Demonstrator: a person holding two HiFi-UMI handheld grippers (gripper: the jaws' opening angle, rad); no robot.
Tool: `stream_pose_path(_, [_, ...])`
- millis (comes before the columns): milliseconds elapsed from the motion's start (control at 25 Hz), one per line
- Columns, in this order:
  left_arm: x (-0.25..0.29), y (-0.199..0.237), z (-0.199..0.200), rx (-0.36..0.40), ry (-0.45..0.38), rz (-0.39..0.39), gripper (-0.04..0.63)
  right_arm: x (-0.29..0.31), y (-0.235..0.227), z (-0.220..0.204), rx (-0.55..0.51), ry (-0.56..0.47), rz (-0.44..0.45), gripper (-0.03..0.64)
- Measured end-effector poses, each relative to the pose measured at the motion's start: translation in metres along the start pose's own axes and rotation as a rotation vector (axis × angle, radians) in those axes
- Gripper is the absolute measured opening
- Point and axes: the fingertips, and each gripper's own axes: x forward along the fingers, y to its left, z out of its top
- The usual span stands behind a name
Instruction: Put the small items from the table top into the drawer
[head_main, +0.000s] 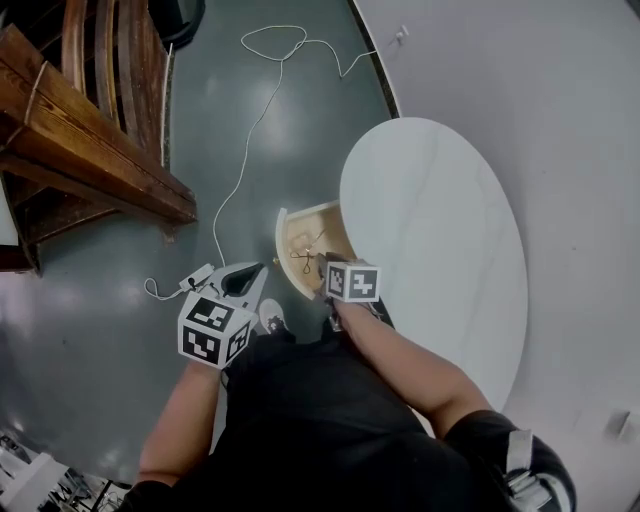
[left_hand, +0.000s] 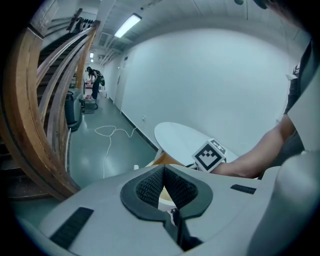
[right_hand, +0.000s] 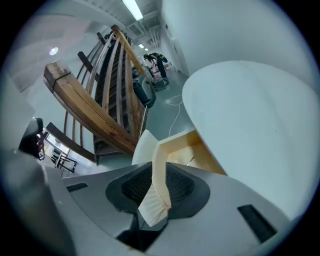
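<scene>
The white oval table (head_main: 430, 250) has a pale wooden drawer (head_main: 290, 225) pulled out at its left side. Small items lie in the drawer, among them a thin dark wire-like piece (head_main: 310, 245). My right gripper (head_main: 318, 268) hangs over the drawer's near corner, pointing steeply down. In the right gripper view the right gripper (right_hand: 155, 170) is open, and the drawer's (right_hand: 192, 150) pale front edge shows in the gap between its pads. My left gripper (head_main: 255, 272) is left of the drawer above the floor. In its own view the left gripper (left_hand: 163, 172) is shut with nothing held.
A dark wooden staircase (head_main: 90, 130) fills the upper left. A white cable (head_main: 250, 130) runs across the grey floor to a plug (head_main: 195, 280) by my left gripper. A white wall (head_main: 560, 100) curves behind the table. A person (left_hand: 94, 80) stands far down the corridor.
</scene>
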Motion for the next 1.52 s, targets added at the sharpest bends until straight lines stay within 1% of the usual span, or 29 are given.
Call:
stream_pose_path(280, [0.002, -0.012, 0.027, 0.035, -0.060, 0.006, 0.015, -0.068, 0.023, 0.046, -0.093, -0.136, 0.116, 0.069])
stream_pose_path(400, [0.000, -0.022, 0.037, 0.042, -0.085, 0.004, 0.015, -0.098, 0.036, 0.066, -0.149, -0.195, 0.163, 0.064])
stream_pose_path(520, [-0.003, -0.030, 0.047, 0.053, -0.107, 0.006, 0.015, -0.130, 0.052, 0.085, -0.232, -0.276, 0.219, 0.040])
stream_pose_path(640, [-0.007, -0.034, 0.056, 0.064, -0.130, 0.018, 0.015, -0.163, 0.066, 0.101, -0.348, -0.386, 0.266, 0.014])
stream_pose_path(720, [-0.010, -0.037, 0.063, 0.076, -0.150, 0.027, 0.015, -0.183, 0.073, 0.109, -0.414, -0.450, 0.292, 0.009])
stream_pose_path(800, [-0.013, -0.040, 0.072, 0.086, -0.172, 0.032, 0.015, -0.197, 0.074, 0.115, -0.442, -0.491, 0.310, 0.009])
stream_pose_path(960, [-0.021, -0.045, 0.084, 0.097, -0.203, 0.043, 0.015, -0.214, 0.072, 0.124, -0.441, -0.528, 0.329, 0.009])
stream_pose_path(1160, [-0.023, -0.047, 0.092, 0.083, -0.228, 0.067, 0.015, -0.223, 0.068, 0.127, -0.484, -0.525, 0.343, 0.008])
stream_pose_path(1360, [-0.022, -0.047, 0.093, 0.075, -0.226, 0.084, 0.015, -0.226, 0.068, 0.129, -0.565, -0.523, 0.337, 0.008])
stream_pose_path(1520, [-0.019, -0.050, 0.093, 0.072, -0.223, 0.091, 0.015, -0.222, 0.062, 0.127, -0.568, -0.514, 0.339, 0.008])
